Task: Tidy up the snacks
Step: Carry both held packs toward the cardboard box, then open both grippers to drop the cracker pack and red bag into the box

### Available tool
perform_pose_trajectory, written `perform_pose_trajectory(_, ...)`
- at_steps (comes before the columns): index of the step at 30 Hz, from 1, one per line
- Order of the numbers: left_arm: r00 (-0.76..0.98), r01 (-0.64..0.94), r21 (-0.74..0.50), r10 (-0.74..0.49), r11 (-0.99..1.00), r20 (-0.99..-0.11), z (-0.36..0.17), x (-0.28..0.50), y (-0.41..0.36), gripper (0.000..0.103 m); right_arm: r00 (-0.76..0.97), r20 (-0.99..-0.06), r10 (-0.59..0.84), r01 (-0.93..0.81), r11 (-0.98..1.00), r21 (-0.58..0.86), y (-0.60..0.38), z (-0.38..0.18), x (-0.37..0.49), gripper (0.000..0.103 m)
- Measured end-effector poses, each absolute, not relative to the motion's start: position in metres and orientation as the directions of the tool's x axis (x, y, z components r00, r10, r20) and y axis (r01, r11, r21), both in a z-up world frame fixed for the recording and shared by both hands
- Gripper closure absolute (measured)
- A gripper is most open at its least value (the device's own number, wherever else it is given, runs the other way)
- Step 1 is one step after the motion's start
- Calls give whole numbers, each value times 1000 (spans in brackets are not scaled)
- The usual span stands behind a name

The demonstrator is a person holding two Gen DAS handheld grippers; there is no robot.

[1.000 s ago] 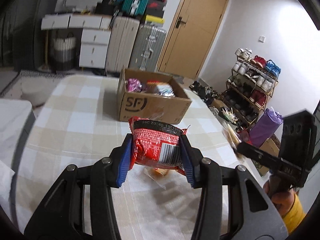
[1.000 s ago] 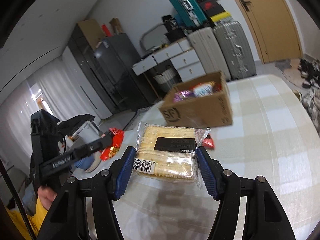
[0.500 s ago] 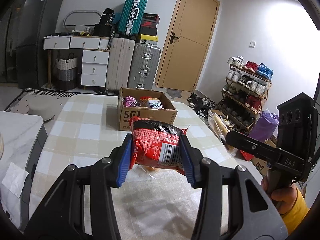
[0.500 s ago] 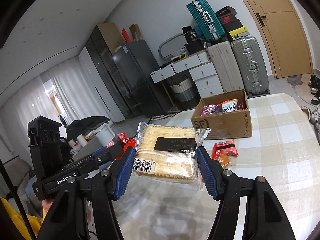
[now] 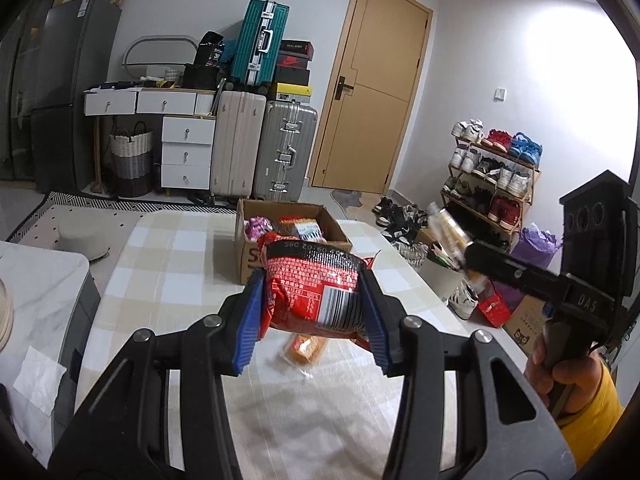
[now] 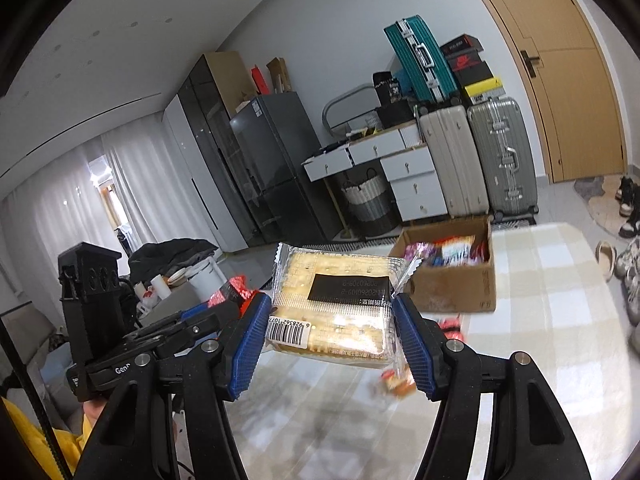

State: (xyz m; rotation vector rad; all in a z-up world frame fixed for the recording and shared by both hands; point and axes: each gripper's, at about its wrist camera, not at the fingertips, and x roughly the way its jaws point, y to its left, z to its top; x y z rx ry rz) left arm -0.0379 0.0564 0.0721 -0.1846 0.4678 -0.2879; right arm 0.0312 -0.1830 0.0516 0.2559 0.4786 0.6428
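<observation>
A: Left gripper (image 5: 316, 312) pinches a red foil snack packet with a barcode (image 5: 316, 292) in the air above the checked-cloth table (image 5: 168, 264). The crinkly foil could slide out of the blue pads.

B: Right gripper (image 6: 332, 340) clamps a clear-wrapped pack of pale crackers (image 6: 332, 308); squeezed harder, they may crack. The open brown cardboard box of snacks (image 6: 452, 292) sits well ahead, so an early release would drop either pack on the table beside the loose orange snack (image 5: 304, 350).
</observation>
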Motion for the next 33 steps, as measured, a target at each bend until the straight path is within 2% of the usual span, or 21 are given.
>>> perform_pose_trajectory(18,832,203,-251,-302,947,-466,91,92,53,60,713,-349,608,-488,788,375,-201,92,155,40)
perform_pose_trajectory(33,767,178,-246,-291,953,-572,54,288,16,60,684,-442,580,-445,813,376,-191,76,290,40)
